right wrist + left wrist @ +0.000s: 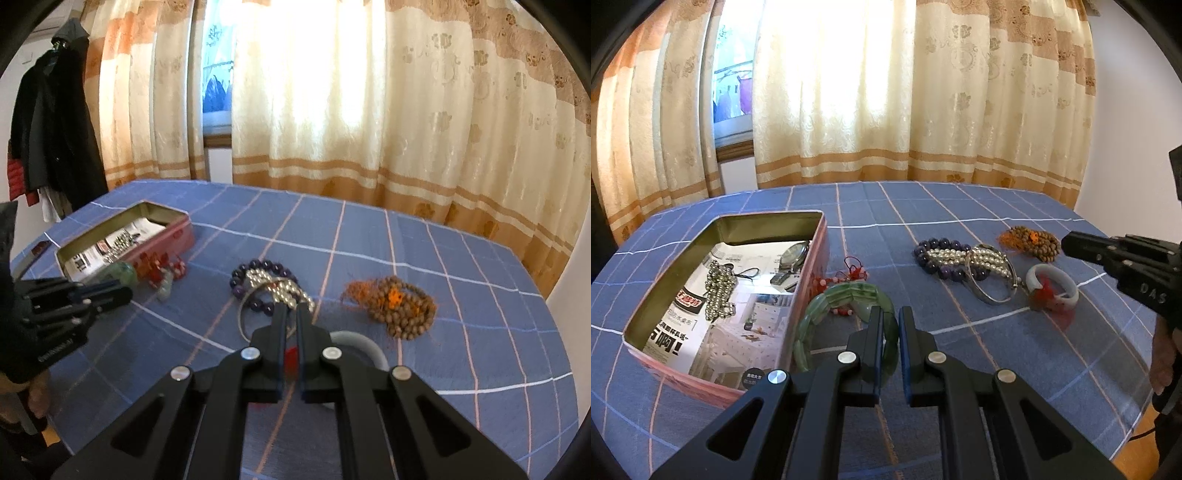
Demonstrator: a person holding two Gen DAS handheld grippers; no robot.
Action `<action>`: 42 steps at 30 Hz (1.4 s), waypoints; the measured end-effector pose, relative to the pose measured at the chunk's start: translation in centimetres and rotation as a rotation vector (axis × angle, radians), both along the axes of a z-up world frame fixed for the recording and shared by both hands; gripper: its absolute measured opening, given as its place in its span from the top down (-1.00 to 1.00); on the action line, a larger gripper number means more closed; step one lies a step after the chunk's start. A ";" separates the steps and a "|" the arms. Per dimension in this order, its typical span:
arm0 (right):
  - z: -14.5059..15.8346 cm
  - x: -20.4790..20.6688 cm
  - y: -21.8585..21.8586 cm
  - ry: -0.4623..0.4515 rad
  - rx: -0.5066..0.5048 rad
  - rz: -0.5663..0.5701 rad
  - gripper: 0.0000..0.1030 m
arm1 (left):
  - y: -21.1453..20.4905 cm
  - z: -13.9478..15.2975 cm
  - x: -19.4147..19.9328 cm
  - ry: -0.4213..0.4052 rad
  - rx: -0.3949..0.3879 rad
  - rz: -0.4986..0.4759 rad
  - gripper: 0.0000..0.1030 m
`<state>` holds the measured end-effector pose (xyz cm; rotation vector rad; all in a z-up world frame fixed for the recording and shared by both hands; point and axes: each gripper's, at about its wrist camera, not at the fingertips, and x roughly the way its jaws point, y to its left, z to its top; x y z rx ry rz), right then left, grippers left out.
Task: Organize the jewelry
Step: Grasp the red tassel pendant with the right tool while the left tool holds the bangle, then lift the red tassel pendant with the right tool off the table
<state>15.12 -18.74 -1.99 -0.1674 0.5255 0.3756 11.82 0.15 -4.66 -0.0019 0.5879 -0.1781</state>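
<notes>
Our left gripper (889, 314) has its jaws nearly shut on the green bracelet (831, 314), at 3 o'clock of the tin (798, 221) on the desk (997, 350). Our right gripper (291, 314) is shut, red tassel (291, 356) between its jaws; the white bangle (364, 345) may swing loose if that grip is thin.

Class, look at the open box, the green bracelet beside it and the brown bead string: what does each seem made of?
Box: likely thin metal, with gold glossy inner walls and a pink outside. Green bracelet: polished, translucent segments, perhaps jade or glass. Brown bead string: matte round beads, probably wood or seeds.
</notes>
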 end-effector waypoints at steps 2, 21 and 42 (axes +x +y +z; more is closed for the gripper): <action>0.4 -0.2 0.1 -0.011 0.000 0.005 0.88 | -0.1 0.1 -0.2 -0.002 0.001 -0.005 0.86; -3.9 -0.1 2.7 0.134 -0.136 0.077 0.28 | 0.2 -0.1 0.1 0.014 -0.014 -0.010 0.86; -1.2 -0.9 1.8 0.080 -0.027 0.081 0.93 | 0.9 1.4 -0.3 -0.019 -0.027 -0.016 0.86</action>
